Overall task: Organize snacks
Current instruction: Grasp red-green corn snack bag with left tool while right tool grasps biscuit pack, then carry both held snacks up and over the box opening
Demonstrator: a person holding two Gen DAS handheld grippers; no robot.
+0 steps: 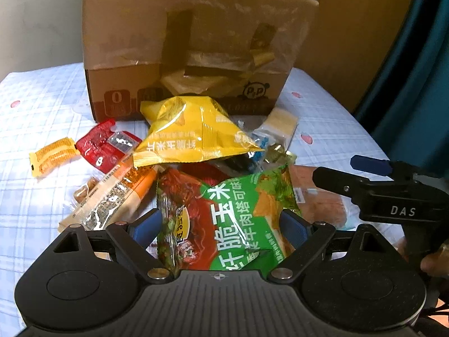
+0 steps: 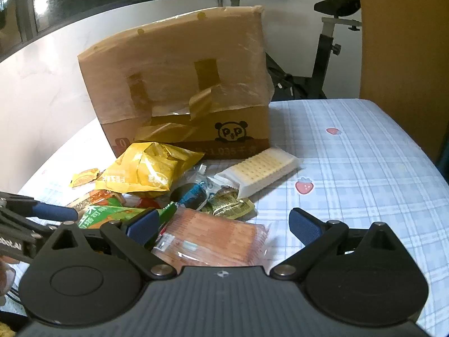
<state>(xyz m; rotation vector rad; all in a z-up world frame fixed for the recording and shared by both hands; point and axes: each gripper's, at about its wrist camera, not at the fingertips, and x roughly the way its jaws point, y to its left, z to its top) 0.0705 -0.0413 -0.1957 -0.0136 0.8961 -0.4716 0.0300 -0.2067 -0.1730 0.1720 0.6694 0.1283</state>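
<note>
A plaid tablecloth [image 2: 364, 151] carries one taped cardboard box [image 2: 179, 84]; an exercise bike [image 2: 328, 50] stands behind the box. In front of the box lies a snack heap, one yellow bag [image 1: 193, 132] topmost. The left gripper [image 1: 221, 224], jaws wide apart, straddles one green bag [image 1: 247, 213]. The right gripper [image 2: 221, 226], equally spread, hovers over one orange wafer pack [image 2: 213, 238].

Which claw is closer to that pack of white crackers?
The right claw. The cracker pack lies just ahead of its open jaws, beyond the orange packet. The left claw sits over the green bag, farther across the pile.
</note>
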